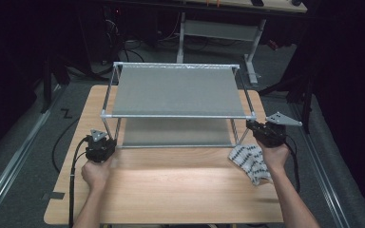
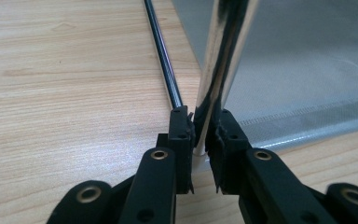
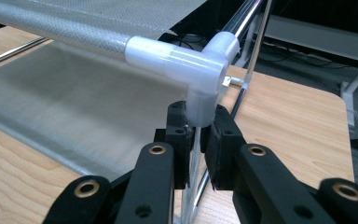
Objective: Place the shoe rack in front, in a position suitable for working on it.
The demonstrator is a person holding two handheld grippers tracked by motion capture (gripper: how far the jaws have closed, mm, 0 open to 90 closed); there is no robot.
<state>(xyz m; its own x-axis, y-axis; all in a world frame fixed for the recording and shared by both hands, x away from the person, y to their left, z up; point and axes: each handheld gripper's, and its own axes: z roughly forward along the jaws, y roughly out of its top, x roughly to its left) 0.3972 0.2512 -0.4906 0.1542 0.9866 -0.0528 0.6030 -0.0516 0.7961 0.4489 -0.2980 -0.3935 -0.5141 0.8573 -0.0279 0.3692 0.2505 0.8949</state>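
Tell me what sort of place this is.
Probably a lab or workshop set up for recording. A wooden table stands on grey floor, with a height-adjustable desk and loose cables behind. Both grippers, left and right, clamp a two-tier rack.

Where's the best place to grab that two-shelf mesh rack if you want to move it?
By its front upright poles, coming from the near side, I'd judge. The rack offers thin round chrome tubes that fit between narrow jaws, while the mesh shelves are flat and floppy. The left gripper clamps the left pole low down; the right gripper grips just under the white corner joint.
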